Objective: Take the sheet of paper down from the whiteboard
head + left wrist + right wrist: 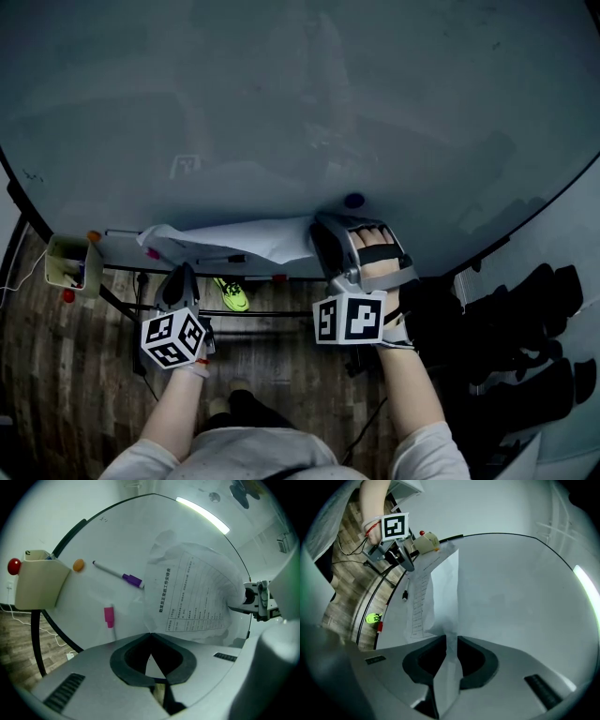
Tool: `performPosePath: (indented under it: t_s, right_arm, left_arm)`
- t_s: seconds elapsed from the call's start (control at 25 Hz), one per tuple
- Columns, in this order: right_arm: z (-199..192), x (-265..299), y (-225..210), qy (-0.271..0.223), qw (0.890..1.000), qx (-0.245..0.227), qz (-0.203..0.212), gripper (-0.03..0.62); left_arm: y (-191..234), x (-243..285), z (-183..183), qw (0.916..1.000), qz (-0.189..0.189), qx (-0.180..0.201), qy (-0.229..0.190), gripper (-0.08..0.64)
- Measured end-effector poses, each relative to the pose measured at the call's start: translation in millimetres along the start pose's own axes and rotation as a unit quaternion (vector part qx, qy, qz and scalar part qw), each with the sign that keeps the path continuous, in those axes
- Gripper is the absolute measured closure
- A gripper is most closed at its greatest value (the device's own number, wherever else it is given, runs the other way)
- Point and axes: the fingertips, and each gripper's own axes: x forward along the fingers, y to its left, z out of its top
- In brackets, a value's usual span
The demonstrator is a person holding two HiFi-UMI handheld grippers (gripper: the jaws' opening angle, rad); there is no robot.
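You face a smooth, glossy whiteboard (281, 94); the paper sheet (258, 239) looks matt and creased, the box (37, 583) plastic, the floor (56, 375) wood-grained.

We count one sheet of paper (197, 592), one whiteboard (300, 94), one purple-capped marker (117, 575), one beige box (40, 583) at frame left, and two grippers, a left gripper (150, 637) and a right gripper (449, 641).

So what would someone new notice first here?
A printed sheet of paper curls away from the whiteboard, low down, slung between the two grippers. The left gripper is shut on one corner; the opposite end runs between the jaws of the right gripper.
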Motion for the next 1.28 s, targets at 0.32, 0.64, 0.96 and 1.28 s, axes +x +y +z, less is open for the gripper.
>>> performPosePath:
  t_s: [0.32, 0.64, 0.96, 1.28]
  right_arm:
    - [-2, 5, 8, 0.000, 1.000, 0.024, -0.003, 0.552]
    - [-11, -9, 4, -0.006, 0.995, 0.098, -0.005, 0.568]
    - [-14, -22, -3, -0.017, 0.989, 0.143, -0.007, 0.568]
    - [-8, -27, 6, -0.018, 0.987, 0.157, 0.002, 0.568]
  left_arm:
    - [1, 0, -2, 1.0000, -0.001, -0.003, 0.002, 0.545]
    - [-16, -13, -1, 0.9988, -0.044, -0.002, 0.021, 0.545]
    - [-31, -33, -3, 0.9957, -0.083, -0.014, 0.040, 0.545]
    - [-29, -49, 17, 0.9947, -0.094, -0.035, 0.019, 0.545]
